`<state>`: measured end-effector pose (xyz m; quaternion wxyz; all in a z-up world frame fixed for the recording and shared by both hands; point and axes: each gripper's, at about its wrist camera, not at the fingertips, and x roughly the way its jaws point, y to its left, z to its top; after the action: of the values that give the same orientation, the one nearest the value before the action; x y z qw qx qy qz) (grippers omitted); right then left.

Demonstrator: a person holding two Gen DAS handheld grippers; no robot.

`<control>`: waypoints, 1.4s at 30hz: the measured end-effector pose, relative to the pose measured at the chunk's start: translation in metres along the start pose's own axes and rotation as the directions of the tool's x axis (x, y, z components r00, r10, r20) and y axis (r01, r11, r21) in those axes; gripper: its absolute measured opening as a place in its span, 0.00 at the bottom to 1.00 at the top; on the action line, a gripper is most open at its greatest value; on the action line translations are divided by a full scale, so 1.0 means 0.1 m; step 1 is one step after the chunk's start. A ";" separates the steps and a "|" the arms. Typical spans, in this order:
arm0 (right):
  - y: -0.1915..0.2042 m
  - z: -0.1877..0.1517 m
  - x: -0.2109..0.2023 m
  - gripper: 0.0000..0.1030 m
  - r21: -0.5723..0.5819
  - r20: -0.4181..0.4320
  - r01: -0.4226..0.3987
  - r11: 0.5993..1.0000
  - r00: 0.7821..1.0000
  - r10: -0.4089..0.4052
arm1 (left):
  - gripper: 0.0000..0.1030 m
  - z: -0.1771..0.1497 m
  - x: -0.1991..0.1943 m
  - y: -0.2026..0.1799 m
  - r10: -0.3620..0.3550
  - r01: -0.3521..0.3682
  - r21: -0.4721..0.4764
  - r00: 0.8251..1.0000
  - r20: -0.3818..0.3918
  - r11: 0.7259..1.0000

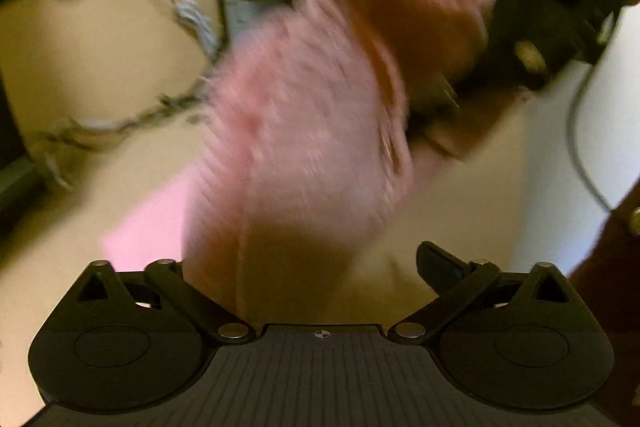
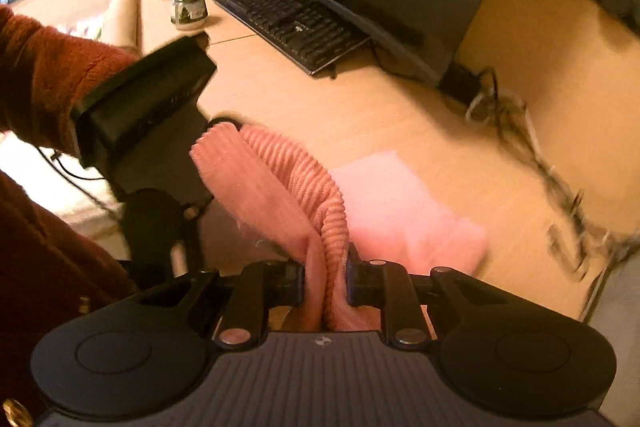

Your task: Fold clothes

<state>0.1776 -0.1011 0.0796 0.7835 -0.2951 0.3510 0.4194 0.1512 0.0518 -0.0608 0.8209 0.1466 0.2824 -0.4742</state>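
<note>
In the left wrist view, the left tool (image 1: 320, 267) stood wide open with nothing between its fingers, and the blurred pink ribbed garment (image 1: 304, 131) hung just ahead of it above the wooden worktop (image 1: 80, 39). In the right wrist view, the right tool (image 2: 325, 283) was clamped on a bunched fold of that garment (image 2: 288, 187), lifted above the worktop (image 2: 400, 107) in front of the keyboard (image 2: 292, 19).
</note>
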 end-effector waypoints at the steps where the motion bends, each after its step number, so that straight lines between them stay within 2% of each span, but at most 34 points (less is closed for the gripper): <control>1: -0.05 0.03 0.09 0.19 -0.025 0.001 0.017 1.000 1.000 -0.017 | 0.77 -0.02 0.01 0.06 -0.040 0.041 -0.065 0.999 0.004 0.997; 2: -0.10 0.07 0.17 0.22 -0.051 0.002 0.035 0.998 0.999 -0.034 | 0.69 -0.05 0.01 0.15 -0.064 0.064 -0.139 0.998 0.009 0.988; 4: -0.24 0.12 0.42 0.37 -0.073 -0.009 0.095 0.993 0.995 -0.096 | 0.69 -0.11 0.02 0.31 -0.069 0.072 -0.268 0.997 0.022 0.961; 5: -0.34 0.13 0.61 0.41 -0.063 -0.026 0.147 0.987 0.989 -0.148 | 0.70 -0.13 0.01 0.37 -0.044 0.048 -0.315 0.999 0.023 0.948; 8: -0.55 0.13 0.92 0.62 -0.012 -0.071 0.290 0.957 0.954 -0.290 | 0.72 -0.17 -0.01 0.53 0.021 -0.011 -0.406 1.000 0.019 0.914; 10: -0.61 0.15 0.83 0.78 0.047 -0.037 0.334 0.941 0.942 -0.332 | 0.73 -0.17 -0.02 0.63 0.044 -0.030 -0.461 0.999 0.019 0.887; 11: -0.61 0.14 0.72 0.82 0.084 -0.007 0.340 0.937 0.940 -0.340 | 0.74 -0.17 -0.02 0.68 0.049 -0.032 -0.487 0.999 0.022 0.873; 13: -0.60 0.12 0.45 0.98 0.165 0.066 0.344 0.924 0.931 -0.358 | 0.78 -0.16 -0.04 0.78 0.059 -0.033 -0.529 0.998 0.032 0.848; 14: -0.57 0.08 0.30 1.00 0.209 0.105 0.346 0.915 0.922 -0.372 | 0.82 -0.14 -0.04 0.80 0.075 -0.045 -0.538 0.997 0.034 0.842; 17: -0.50 -0.12 0.03 1.00 0.331 0.166 0.322 0.887 0.906 -0.390 | 0.84 -0.02 -0.02 0.88 0.104 -0.062 -0.546 0.993 0.047 0.836; 19: -0.41 -0.24 0.00 1.00 0.384 0.173 0.316 0.868 0.898 -0.404 | 0.85 0.04 -0.01 0.90 0.102 -0.048 -0.552 0.992 0.067 0.832; 22: -0.26 -0.39 0.06 1.00 0.455 0.172 0.305 0.837 0.892 -0.419 | 0.85 0.16 0.04 0.92 0.113 -0.054 -0.532 0.990 0.079 0.845; 25: -0.22 -0.55 0.06 1.00 0.514 0.201 0.254 0.819 0.893 -0.403 | 0.73 0.24 0.11 0.92 0.148 -0.109 -0.505 0.988 0.036 0.856; 26: -0.22 -0.63 0.02 1.00 0.528 0.210 0.241 0.814 0.892 -0.400 | 0.64 0.27 0.14 0.96 0.159 -0.128 -0.502 0.987 0.019 0.855; 29: -0.28 -0.77 0.12 1.00 0.584 0.192 0.218 0.782 0.898 -0.395 | 0.65 0.23 0.15 1.13 0.199 -0.185 -0.524 0.980 -0.031 0.832; 30: -0.31 -0.82 0.16 1.00 0.603 0.185 0.211 0.769 0.901 -0.393 | 0.65 0.22 0.15 1.18 0.205 -0.197 -0.528 0.978 -0.045 0.826; 32: -0.41 -0.89 0.27 0.73 0.636 0.178 0.173 0.752 0.916 -0.361 | 0.65 0.19 0.13 1.27 0.222 -0.226 -0.523 0.972 -0.071 0.822; 33: -0.48 -0.92 0.33 0.39 0.655 0.174 0.137 0.743 0.929 -0.325 | 0.65 0.19 0.12 1.31 0.232 -0.240 -0.521 0.969 -0.082 0.819; 34: -0.52 -0.91 0.36 0.28 0.660 0.182 0.115 0.742 0.934 -0.307 | 0.64 0.18 0.11 1.34 0.239 -0.251 -0.519 0.967 -0.091 0.817; 37: -0.61 -0.87 0.39 0.20 0.659 0.217 0.067 0.749 0.937 -0.275 | 0.64 0.17 0.03 1.40 0.214 -0.225 -0.517 0.973 -0.081 0.826; 38: -0.60 -0.82 0.39 0.20 0.632 0.224 0.070 0.772 0.937 -0.269 | 0.69 0.19 -0.04 1.41 0.185 -0.187 -0.510 0.981 -0.056 0.840; 41: -0.59 -0.72 0.40 0.20 0.573 0.221 0.093 0.815 0.939 -0.262 | 0.96 0.26 -0.25 1.39 0.096 -0.073 -0.465 0.995 0.026 0.882; 42: -0.61 -0.68 0.39 0.19 0.563 0.235 0.077 0.823 0.940 -0.249 | 0.97 0.30 -0.31 1.37 0.074 -0.049 -0.436 0.996 0.041 0.898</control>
<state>0.2252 -0.1643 0.0195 0.9118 -0.0218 0.3067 0.2723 0.2668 0.1275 -0.0224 0.8550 -0.0448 0.3532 -0.3771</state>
